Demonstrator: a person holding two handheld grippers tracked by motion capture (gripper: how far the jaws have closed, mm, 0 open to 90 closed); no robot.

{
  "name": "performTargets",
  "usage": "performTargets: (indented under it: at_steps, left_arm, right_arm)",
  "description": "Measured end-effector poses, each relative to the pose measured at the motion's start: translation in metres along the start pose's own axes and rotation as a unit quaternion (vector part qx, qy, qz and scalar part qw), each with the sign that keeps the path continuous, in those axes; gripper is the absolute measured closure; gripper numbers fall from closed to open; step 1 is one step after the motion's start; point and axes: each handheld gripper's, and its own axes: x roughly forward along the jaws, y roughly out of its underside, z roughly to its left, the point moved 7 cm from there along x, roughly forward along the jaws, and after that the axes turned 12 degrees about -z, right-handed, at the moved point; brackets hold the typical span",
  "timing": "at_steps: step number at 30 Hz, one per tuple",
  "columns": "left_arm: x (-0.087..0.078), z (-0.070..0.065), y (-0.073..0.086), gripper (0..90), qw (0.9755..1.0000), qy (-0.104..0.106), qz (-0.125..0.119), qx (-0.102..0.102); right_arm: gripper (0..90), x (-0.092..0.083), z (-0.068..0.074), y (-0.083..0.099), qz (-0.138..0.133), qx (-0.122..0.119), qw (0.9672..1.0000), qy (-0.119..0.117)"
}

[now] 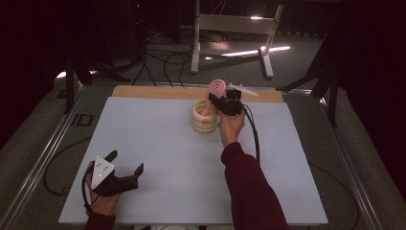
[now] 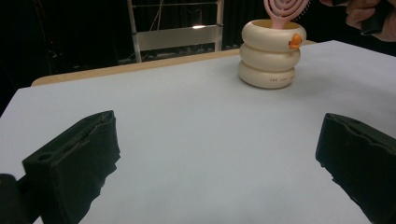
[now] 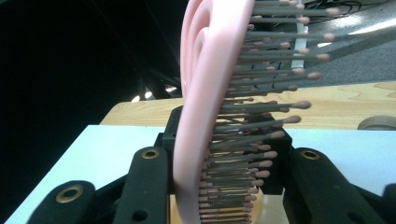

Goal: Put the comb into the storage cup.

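The right gripper, at upper centre of the high view, pinches a pink hairbrush by its head, one jaw on the smooth back and the other against the bristle side; the handle points down into a cream holder shaped as three stacked rings, which stands on the pale table sheet just left of the person's right hand. The left gripper, at lower left of that view, rests with its jaws spread wide and nothing between them. In the right gripper view the brush head is a matte pink plastic disc of concentric loops, edge-on, carrying rows of thin grey bristles with rounded pink tips. In the left gripper view the holder looks smooth and slightly glossy, bears a small orange mark near its rim, and the brush head rises above its mouth at the top of the frame. Judged risks: the yielding bristles offer an uneven seat, so the brush may twist or slip in the grip; and with only the right gripper at the holder, a tilted or snagged handle could tip or drag it.
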Motion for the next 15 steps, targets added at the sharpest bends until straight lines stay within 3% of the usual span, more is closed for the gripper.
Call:
performTargets:
  at_steps: [15]
  left_arm:
    - [-0.0003,-0.0011,0.0014,0.2,1.0000,0.000,0.003,0.002]
  right_arm:
    - [63.1,-0.0019,-0.0087,0.0009,0.001,0.015,0.9999,0.001]
